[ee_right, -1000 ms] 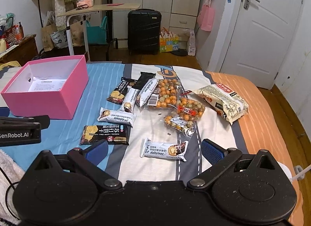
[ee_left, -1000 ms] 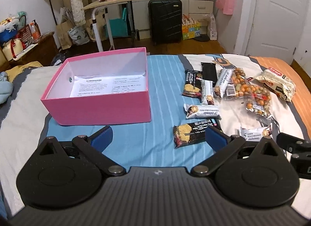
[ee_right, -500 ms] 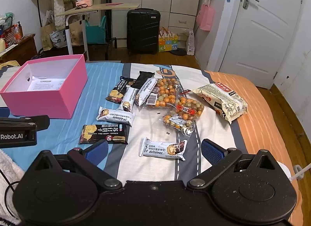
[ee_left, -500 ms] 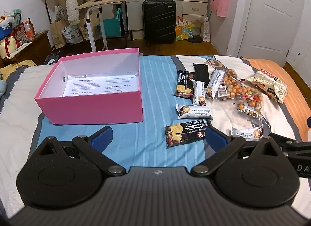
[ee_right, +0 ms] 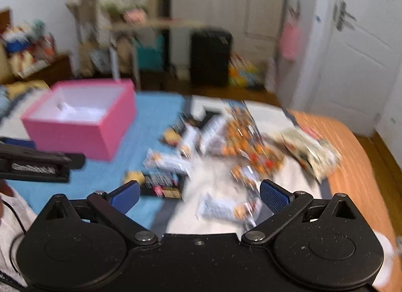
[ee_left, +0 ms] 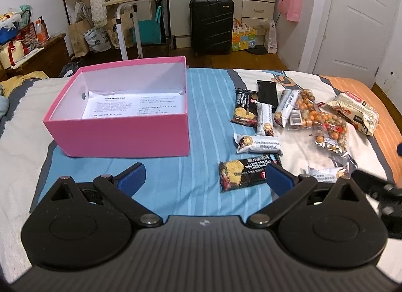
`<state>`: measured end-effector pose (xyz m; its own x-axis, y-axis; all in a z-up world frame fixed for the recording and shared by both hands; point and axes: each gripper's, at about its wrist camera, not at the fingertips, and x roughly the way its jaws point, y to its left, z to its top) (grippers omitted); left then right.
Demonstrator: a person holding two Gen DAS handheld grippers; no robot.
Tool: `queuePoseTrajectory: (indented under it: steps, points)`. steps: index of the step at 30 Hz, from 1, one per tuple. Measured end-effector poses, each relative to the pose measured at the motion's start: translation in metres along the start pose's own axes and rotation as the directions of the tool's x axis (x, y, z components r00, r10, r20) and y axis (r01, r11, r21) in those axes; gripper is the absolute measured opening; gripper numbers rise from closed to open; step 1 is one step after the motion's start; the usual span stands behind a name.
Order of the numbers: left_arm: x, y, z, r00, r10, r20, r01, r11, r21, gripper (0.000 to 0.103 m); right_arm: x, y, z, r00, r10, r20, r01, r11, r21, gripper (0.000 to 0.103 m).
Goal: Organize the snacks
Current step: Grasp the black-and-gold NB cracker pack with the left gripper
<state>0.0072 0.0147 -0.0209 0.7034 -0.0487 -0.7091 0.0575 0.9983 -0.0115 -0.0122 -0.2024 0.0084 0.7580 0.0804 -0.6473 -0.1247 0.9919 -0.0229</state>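
Left wrist view shows the left hand-held gripper (ee_left: pixel 204 175) held low over the bed (ee_left: pixel 206 96), its blue pads (ee_left: pixel 132 175) spread wide apart with nothing between them. Its right pad overlaps the corner of a dark cracker packet (ee_left: pixel 247 172), though whether they touch is unclear. The pink box (ee_left: pixel 120 137) stands open on the blue striped part of the bedcover, with only a printed sheet (ee_left: pixel 133 104) lying inside. All the snacks (ee_left: pixel 289 118) lie scattered to the right of the pink box, outside it: bars, bags of orange coated nuts, and a pale bag (ee_left: pixel 356 112) farthest from the box. A dark blurred piece of the other tool cuts into the right edge.

Right wrist view is heavily smeared, so packet labels cannot be read. The right hand-held gripper (ee_right: pixel 199 196) also has its fingers wide apart and empty, above a white bar wrapper (ee_right: pixel 226 210) well right of the pink box (ee_right: pixel 75 138).
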Motion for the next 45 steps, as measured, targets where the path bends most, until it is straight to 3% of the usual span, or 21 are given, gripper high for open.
queuePoseTrajectory:
  steps: [2,5,8,11,15,20,22,24,26,27,30,35,45]
  points:
    - [0.008,0.004,0.008,1.0,-0.02,-0.014,0.02,1.0,-0.021,0.103,0.013,-0.003,-0.001,0.999,0.05,0.013,-0.05,0.998,-0.047,0.103]
    - [0.025,0.006,0.017,0.999,-0.029,-0.022,0.028,0.999,-0.042,0.103,0.048,-0.004,-0.003,0.986,0.128,-0.104,-0.138,0.986,-0.097,0.103]
    - [0.053,-0.004,0.021,0.998,-0.036,-0.059,0.039,0.998,0.051,0.102,0.084,-0.005,-0.01,0.956,0.238,-0.173,-0.251,0.966,-0.059,0.103]
    - [0.083,-0.009,0.021,0.987,-0.124,-0.103,0.133,0.987,0.085,0.101,0.111,0.001,-0.023,0.943,0.284,-0.176,-0.303,0.949,-0.091,0.102]
    - [0.123,-0.008,0.014,0.984,-0.069,-0.162,0.076,0.996,0.04,0.098,0.144,0.008,-0.038,0.921,0.346,-0.178,-0.37,0.92,-0.125,0.101]
    - [0.162,0.007,-0.005,0.953,-0.16,-0.258,0.143,0.986,-0.082,0.085,0.173,0.01,-0.051,0.91,0.346,-0.229,-0.377,0.92,-0.109,0.093]
    - [0.174,0.011,-0.011,0.938,-0.2,-0.283,0.171,0.978,-0.122,0.072,0.179,0.012,-0.053,0.911,0.34,-0.233,-0.375,0.919,-0.122,0.092]
    - [0.182,0.01,-0.015,0.927,-0.24,-0.288,0.207,0.968,-0.14,0.069,0.177,0.015,-0.054,0.91,0.352,-0.217,-0.385,0.913,-0.133,0.091]
    - [0.186,0.004,-0.017,0.915,-0.292,-0.279,0.27,0.956,-0.116,0.058,0.177,0.016,-0.057,0.901,0.388,-0.195,-0.414,0.902,-0.123,0.091]
    - [0.186,0.002,-0.018,0.917,-0.295,-0.267,0.274,0.955,-0.116,0.054,0.179,0.015,-0.058,0.899,0.396,-0.188,-0.42,0.901,-0.108,0.092]
    - [0.183,-0.005,-0.02,0.923,-0.295,-0.249,0.278,0.955,-0.102,0.053,0.183,0.018,-0.063,0.899,0.397,-0.186,-0.42,0.901,-0.105,0.098]
    - [0.179,-0.012,-0.021,0.934,-0.27,-0.234,0.259,0.963,-0.076,0.052,0.186,0.03,-0.063,0.919,0.347,-0.186,-0.37,0.923,-0.106,0.102]
    - [0.159,-0.002,-0.011,0.906,-0.339,-0.252,0.319,0.94,-0.117,0.059,0.178,0.036,-0.047,0.918,0.305,-0.253,-0.325,0.945,-0.039,0.1]
